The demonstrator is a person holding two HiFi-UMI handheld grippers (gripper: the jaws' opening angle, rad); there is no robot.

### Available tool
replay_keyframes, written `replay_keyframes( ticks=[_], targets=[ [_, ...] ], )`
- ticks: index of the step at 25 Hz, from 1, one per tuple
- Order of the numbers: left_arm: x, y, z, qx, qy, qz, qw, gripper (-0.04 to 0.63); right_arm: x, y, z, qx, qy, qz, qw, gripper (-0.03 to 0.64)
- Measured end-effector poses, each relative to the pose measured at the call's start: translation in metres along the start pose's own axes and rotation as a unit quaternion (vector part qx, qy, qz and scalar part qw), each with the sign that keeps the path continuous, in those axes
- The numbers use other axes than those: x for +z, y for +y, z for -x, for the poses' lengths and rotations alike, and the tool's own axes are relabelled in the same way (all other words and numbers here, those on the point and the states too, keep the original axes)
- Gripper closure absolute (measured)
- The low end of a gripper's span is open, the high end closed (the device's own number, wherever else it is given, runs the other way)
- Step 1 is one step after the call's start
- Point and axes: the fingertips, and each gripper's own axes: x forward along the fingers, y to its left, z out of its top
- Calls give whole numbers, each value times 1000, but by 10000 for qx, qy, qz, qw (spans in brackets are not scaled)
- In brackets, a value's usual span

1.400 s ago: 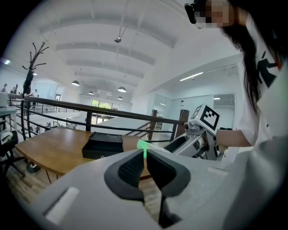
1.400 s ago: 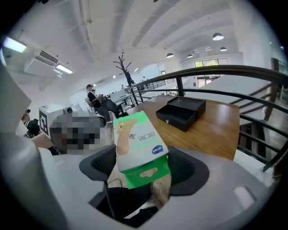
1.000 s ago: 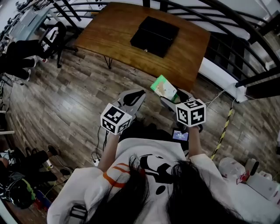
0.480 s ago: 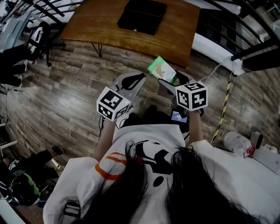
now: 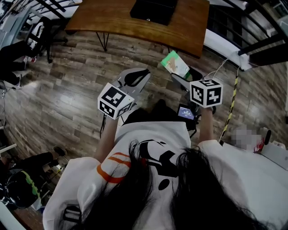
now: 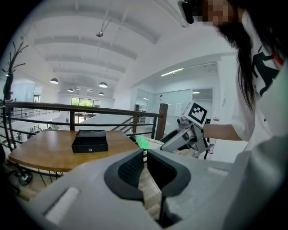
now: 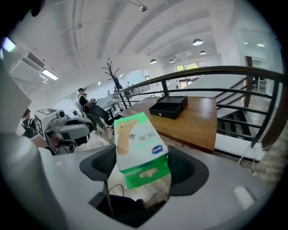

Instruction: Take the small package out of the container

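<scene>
My right fingers point(image 7: 186, 168), spread wide, clamp the small package point(image 7: 137, 143) in the air well apart from the container point(image 7: 168, 107) on the surface point(image 7: 198, 121), my left fingers point(image 6: 130, 171) closed and empty, so I should squeeze evenly without crushing it.

Black box point(image 5: 152, 10) cut off at top edge, small package point(image 5: 174, 64) partly hidden by right claw point(image 5: 183, 75).
</scene>
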Motion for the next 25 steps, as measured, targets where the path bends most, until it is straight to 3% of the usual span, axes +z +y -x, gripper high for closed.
replay_keyframes(
  ticks=[9, 25],
  targets=[
    [-16, -8, 55, -12, -197, -38, 9998, 583, -14, 52, 7, -111, -136, 90, 9998, 233],
    [-27, -22, 84, 27, -356, -29, 9994, 583, -33, 81, 22, -153, -283, 57, 9995, 235]
  ],
)
